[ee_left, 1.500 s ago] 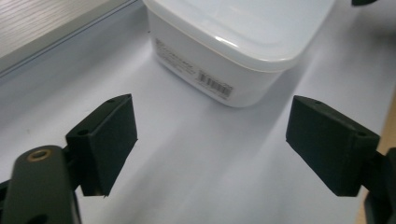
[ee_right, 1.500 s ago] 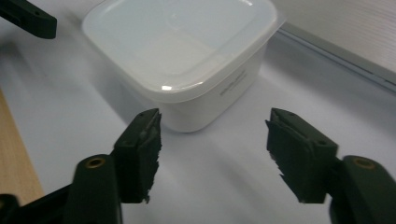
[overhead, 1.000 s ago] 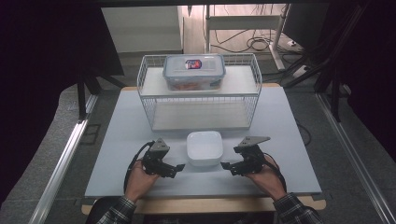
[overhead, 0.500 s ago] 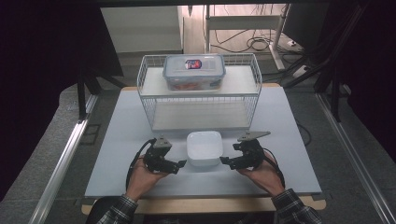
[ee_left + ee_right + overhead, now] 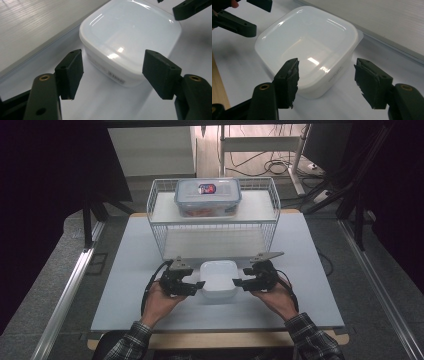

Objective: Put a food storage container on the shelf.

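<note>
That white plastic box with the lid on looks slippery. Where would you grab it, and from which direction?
Probably by its two opposite side walls, one tool from each side. The white lidded box is low, squarish with rounded corners, sitting flat on the table. The left tool and right tool, jaws just narrowing with nothing between them, already flank it. Grip just under the lid's rim.

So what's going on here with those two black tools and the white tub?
A person sits at a table with a claw in each hand. The left claw and the right claw flank a white lidded container, one at each side. Both claws have just been closing, but their pads still stand clear of the tub, so nothing is gripped yet. Behind it stands a white wire rack, with a clear food box on top.
</note>
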`<state>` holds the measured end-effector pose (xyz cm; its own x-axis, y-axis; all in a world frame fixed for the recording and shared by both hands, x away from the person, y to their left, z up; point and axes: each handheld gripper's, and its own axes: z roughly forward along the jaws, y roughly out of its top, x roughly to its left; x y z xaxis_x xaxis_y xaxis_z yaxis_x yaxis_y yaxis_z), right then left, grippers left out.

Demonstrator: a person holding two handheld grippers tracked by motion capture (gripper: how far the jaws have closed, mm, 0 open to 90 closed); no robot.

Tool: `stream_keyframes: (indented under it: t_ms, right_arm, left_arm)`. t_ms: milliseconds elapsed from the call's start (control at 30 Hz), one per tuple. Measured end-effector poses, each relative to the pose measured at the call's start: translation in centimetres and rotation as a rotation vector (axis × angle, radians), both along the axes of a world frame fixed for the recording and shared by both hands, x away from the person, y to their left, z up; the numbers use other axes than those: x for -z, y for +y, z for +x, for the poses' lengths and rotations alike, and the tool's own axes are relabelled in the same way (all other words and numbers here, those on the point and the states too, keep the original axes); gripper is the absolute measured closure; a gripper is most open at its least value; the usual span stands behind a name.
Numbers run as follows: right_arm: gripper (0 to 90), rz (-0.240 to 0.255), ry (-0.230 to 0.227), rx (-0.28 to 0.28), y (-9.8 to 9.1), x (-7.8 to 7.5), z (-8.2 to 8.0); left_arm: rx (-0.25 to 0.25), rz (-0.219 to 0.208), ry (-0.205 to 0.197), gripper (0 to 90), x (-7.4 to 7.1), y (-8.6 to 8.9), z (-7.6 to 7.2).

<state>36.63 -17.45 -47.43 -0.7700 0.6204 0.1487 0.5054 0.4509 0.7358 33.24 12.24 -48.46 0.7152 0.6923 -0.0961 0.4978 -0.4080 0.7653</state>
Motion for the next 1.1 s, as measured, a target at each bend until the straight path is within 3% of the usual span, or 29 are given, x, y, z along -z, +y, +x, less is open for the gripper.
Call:
stream_keyframes:
  t_ms: [133, 233, 367, 400, 567, 600, 633, 733, 833, 933, 1100]
  right_arm:
    - [36.6, 0.001, 0.021, -0.007, 0.6, 0.4, 1.0]
    - [36.5, 0.031, 0.073, -0.014, 0.7, 0.7, 1.7]
    - [34.6, 0.048, 0.119, -0.024, 0.9, 0.9, 2.3]
    - [34.6, 0.048, 0.119, -0.024, 0.9, 0.9, 2.3]
    - [35.2, 0.049, 0.175, -0.026, 1.0, 0.9, 2.7]
    - [35.2, 0.049, 0.175, -0.026, 1.0, 0.9, 2.7]
    - [33.5, 0.056, 0.204, -0.031, 1.0, 1.0, 2.6]
    - [38.7, 0.048, 0.192, -0.015, 1.1, 0.8, 2.2]
    - [45.1, 0.046, 0.2, 0.014, 0.8, 0.5, 1.7]
    - [53.3, 0.062, 0.209, 0.03, 0.4, 0.3, 1.4]
    - [67.0, 0.108, 0.207, 0.08, -0.2, -0.2, 0.9]
  left_arm:
    - [0.003, -0.002, 0.02, 30.1, 0.4, -0.5, 0.8]
    - [0.021, -0.034, 0.056, 26.8, 0.7, -0.9, 1.8]
    - [0.045, -0.095, 0.142, 22.2, 1.3, -0.9, 2.9]
    - [0.045, -0.095, 0.142, 20.4, 1.3, -0.9, 2.9]
    - [0.082, -0.149, 0.243, 16.9, 1.9, -0.7, 3.4]
    - [0.082, -0.149, 0.243, 16.2, 1.9, -0.7, 3.4]
    - [0.077, -0.16, 0.25, 16.7, 2.0, -0.7, 3.2]
    - [0.057, -0.148, 0.245, 19.9, 1.7, -0.7, 2.9]
    - [0.052, -0.134, 0.213, 35.4, 1.1, -0.1, 2.3]
    - [0.043, -0.14, 0.214, 45.5, 0.9, 0.1, 2.0]
    - [-0.019, -0.155, 0.178, 61.5, 0.1, 0.5, 1.4]
